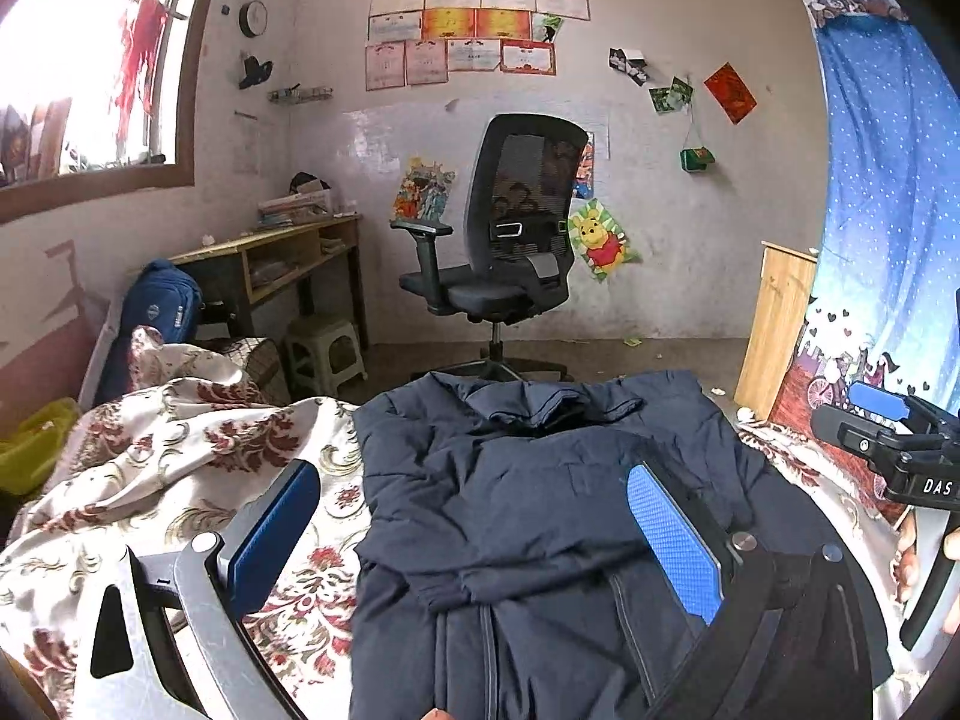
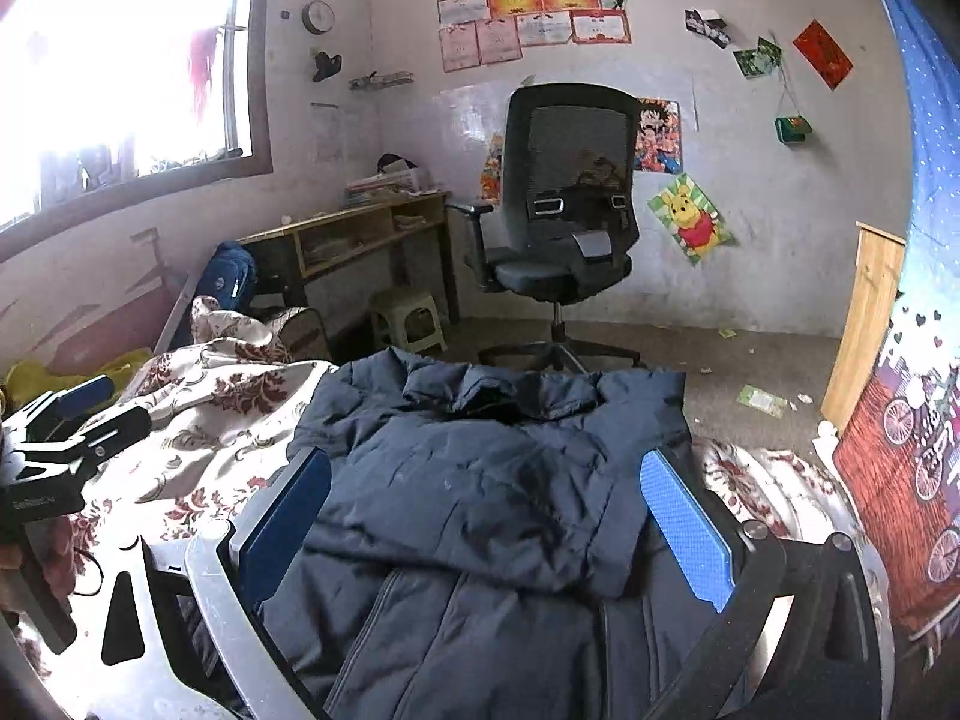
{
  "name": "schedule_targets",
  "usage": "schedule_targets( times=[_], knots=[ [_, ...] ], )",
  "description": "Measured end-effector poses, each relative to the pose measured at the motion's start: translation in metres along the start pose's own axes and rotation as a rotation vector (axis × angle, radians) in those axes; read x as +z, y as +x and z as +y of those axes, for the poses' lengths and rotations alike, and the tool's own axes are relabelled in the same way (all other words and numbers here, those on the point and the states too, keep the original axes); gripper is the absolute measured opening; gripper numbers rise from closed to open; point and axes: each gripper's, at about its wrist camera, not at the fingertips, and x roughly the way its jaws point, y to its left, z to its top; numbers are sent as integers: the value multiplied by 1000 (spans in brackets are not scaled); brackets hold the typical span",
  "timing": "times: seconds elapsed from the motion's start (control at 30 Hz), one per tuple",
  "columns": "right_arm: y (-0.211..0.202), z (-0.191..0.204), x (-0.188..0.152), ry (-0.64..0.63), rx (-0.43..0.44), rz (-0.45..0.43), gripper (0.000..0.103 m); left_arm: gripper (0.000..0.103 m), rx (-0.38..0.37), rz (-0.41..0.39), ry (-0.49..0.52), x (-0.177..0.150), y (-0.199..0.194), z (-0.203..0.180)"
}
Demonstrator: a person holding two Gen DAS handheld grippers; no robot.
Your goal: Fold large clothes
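A navy padded jacket (image 1: 540, 510) lies on the bed, over a cream bedspread (image 1: 198, 450) with red floral print, collar toward the office chair (image 1: 510, 228). Its sleeves appear to be folded in across the chest (the dark folds make this hard to read). The left gripper (image 1: 474, 534) hangs above the jacket's left part, jaws spread wide and empty. The right gripper (image 2: 486, 528) hangs over the jacket's middle, jaws likewise released, holding nothing.
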Motion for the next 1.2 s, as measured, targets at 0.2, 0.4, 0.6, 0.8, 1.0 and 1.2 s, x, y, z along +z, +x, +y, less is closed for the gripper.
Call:
schedule_targets(
  times=[0.2, 0.4, 0.6, 0.8, 1.0, 1.2],
  knots=[
    [-29, -3, -16, 2, 1, 16, 101, 103, 14, 5, 20, -11, -32, -10],
    [-62, -6, -39, -9, -12, 40, 101, 103, 19, 21, 45, -31, -64, -23],
    [-93, -3, -68, -41, -33, 69, 101, 103, 1, 45, 61, -57, -88, -30],
    [-120, -1, -98, -92, -61, 115, 101, 103, -22, 58, 128, -82, -105, -33],
    [-132, 1, -137, -142, -81, 247, 101, 103, -84, 99, 181, -115, -117, -26],
    [-112, -14, -177, -133, -85, 470, 101, 103, -121, 237, 231, -162, -110, -23]
  ],
)
